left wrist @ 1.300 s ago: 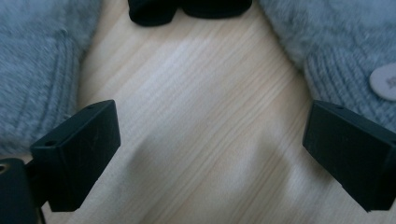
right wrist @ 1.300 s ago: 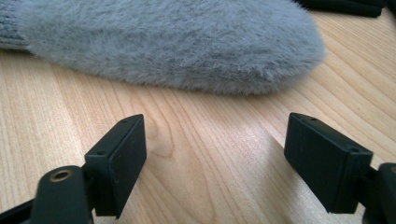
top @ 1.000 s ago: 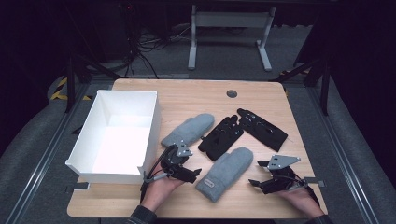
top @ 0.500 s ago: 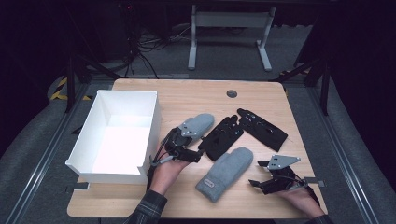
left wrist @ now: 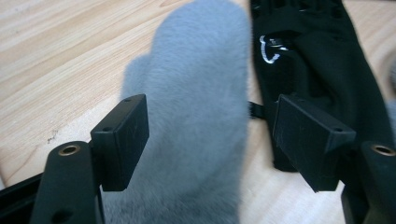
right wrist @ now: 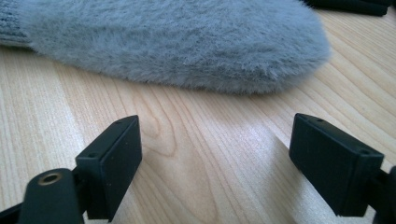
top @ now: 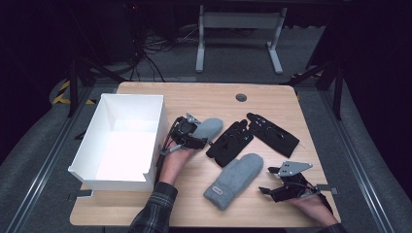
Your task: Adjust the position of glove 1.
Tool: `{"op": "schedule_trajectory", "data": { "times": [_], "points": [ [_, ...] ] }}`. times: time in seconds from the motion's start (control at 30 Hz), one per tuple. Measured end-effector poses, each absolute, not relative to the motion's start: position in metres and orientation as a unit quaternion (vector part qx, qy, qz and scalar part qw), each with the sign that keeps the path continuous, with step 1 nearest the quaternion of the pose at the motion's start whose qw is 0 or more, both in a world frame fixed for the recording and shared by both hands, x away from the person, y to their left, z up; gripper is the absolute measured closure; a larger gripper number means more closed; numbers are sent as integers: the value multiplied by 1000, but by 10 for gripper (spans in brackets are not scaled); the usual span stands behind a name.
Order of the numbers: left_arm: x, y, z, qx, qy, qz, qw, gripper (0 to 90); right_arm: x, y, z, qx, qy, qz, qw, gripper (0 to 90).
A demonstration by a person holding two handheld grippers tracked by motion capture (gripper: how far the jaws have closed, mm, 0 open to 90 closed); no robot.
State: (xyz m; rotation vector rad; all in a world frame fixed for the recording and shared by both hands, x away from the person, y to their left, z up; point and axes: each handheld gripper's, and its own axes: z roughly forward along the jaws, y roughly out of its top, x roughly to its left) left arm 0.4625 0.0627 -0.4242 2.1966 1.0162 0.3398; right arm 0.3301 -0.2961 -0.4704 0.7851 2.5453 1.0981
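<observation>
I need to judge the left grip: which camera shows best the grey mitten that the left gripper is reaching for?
The left gripper view: the grey mitten lies close up between the left gripper's jaws, which have just been closing, pads not yet pressing. The high view shows its rounded end beyond that gripper. The right gripper view shows the other mitten.

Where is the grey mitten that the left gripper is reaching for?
In the high view, the grey mitten lies mid-table, between the white box and the nearer black glove.
</observation>
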Motion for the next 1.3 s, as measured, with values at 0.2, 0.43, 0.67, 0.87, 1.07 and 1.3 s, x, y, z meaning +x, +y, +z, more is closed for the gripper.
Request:
{"op": "schedule_trajectory", "data": {
  "times": [0.2, 0.43, 0.67, 0.87, 1.07, 1.3],
  "points": [
    [475, 65, -438, 844, 404, 129, 326, 275, 330, -296, -470, 270, 876, 377, 129, 176],
    [481, 69, -450, 847, 410, 119, 316, 311, 330, -296, -470, 270, 876, 377, 129, 176],
    [475, 67, -447, 845, 409, 130, 318, 613, 330, -296, -470, 270, 876, 377, 130, 176],
    [471, 68, -437, 838, 420, 126, 324, 791, 330, -296, -470, 270, 876, 377, 130, 176],
    [465, 68, -426, 829, 427, 117, 342, 812, 330, -296, -470, 270, 876, 377, 130, 176],
    [450, 67, -405, 824, 416, 93, 372, 811, 330, -296, -470, 270, 876, 377, 130, 176]
  ]
}}
